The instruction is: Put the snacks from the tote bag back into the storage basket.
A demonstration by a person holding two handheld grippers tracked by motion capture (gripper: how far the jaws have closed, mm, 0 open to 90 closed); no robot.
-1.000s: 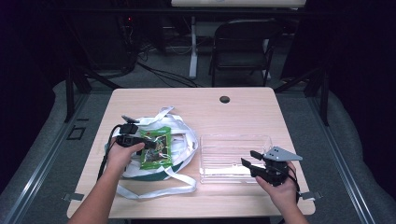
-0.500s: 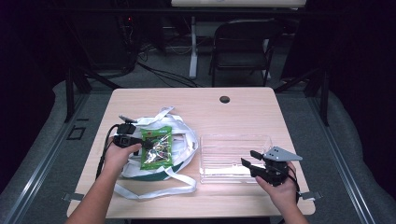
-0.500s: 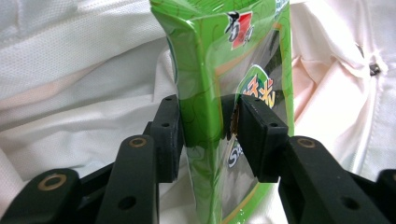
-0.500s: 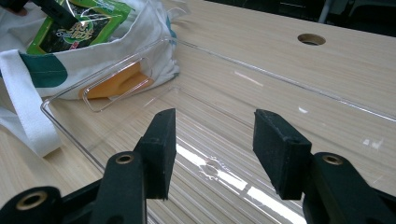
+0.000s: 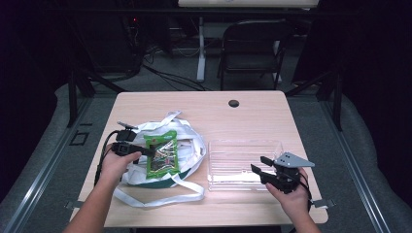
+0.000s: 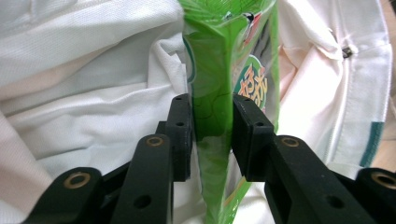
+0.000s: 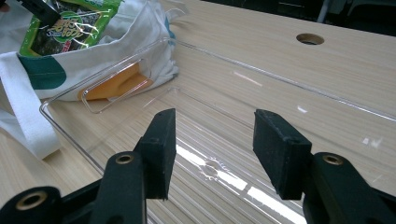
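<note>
A green snack packet [image 5: 163, 153] lies on top of a white tote bag [image 5: 190, 141] at the table's left. My left gripper [image 5: 147, 152] has just been closing, and its jaws now pinch the packet's left edge. In the left gripper view both pads [image 6: 181, 135] press on the green packet [image 6: 212, 112], with the bag's white cloth [image 6: 93, 70] behind it. My right gripper [image 5: 260, 168] is open at the near right corner of a clear plastic tray [image 5: 245, 142]. Its jaws [image 7: 212, 147] hold nothing and hover over the tray's floor [image 7: 280, 77].
The bag's long straps [image 5: 160, 198] trail toward the table's front edge. A round cable hole [image 5: 233, 103] sits in the tabletop at the back. A folding chair [image 5: 252, 48] stands beyond the table. The bag [image 7: 140, 28] lies against the tray's left side.
The left gripper's jaws have closed on the green packet's edge. The packet has shifted a little to the right over the bag. The right gripper has not moved.
</note>
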